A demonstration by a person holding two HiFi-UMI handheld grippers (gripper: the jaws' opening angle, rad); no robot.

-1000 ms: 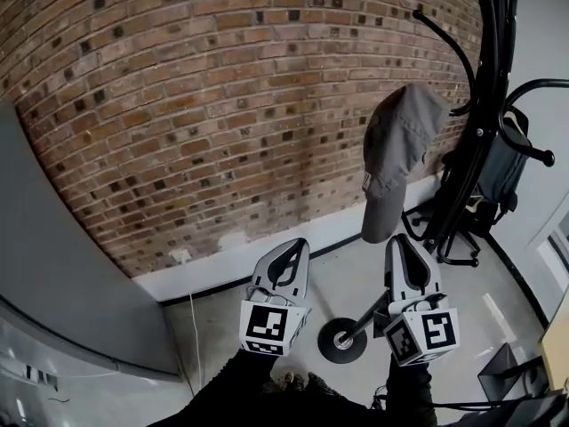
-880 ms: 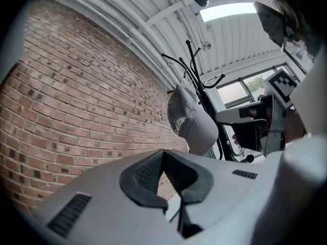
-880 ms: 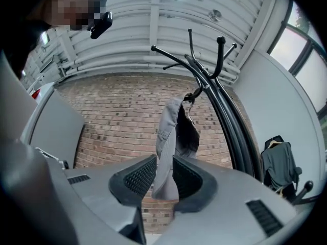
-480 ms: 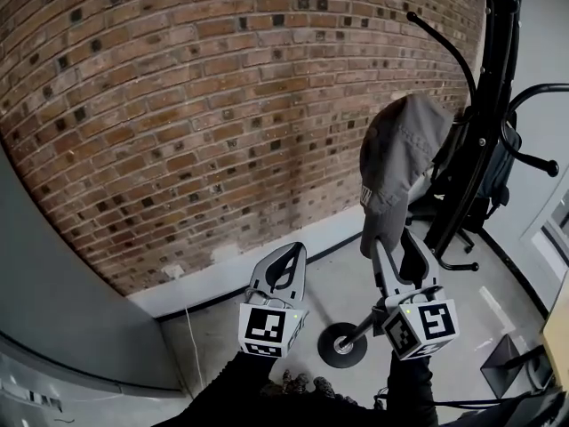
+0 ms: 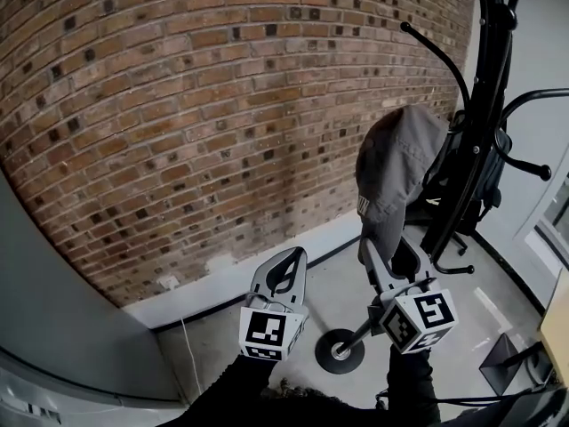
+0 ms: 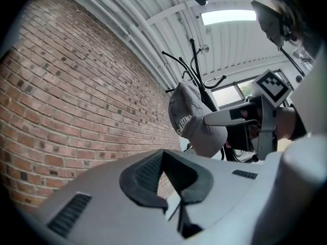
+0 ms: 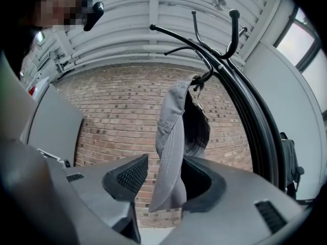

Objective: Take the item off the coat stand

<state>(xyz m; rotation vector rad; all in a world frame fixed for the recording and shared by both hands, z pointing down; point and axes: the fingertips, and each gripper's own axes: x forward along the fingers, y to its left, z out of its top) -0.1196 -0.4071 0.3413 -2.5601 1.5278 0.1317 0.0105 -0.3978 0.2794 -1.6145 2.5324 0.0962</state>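
A black coat stand with curved hooks rises at the right of the head view, in front of a red-brown brick wall. A grey cap, the item to be taken off, hangs from one of the stand's lower hooks on the side facing the wall, crown up and brim pointing down. The right gripper is raised directly beneath that hook. Its jaws have just been opening and now stand wide apart with the cap's brim hanging down between them. In the right gripper view the left pad stands clear of the brim, and the brim lies close against the other pad, so nothing is clamped. The left gripper is held up further from the stand, on the wall side of the right gripper. Its jaw tips are together and nothing is between them. The stand's round base sits on the pale floor below the right gripper. A dark bag hangs on the far side of the stand from the cap.
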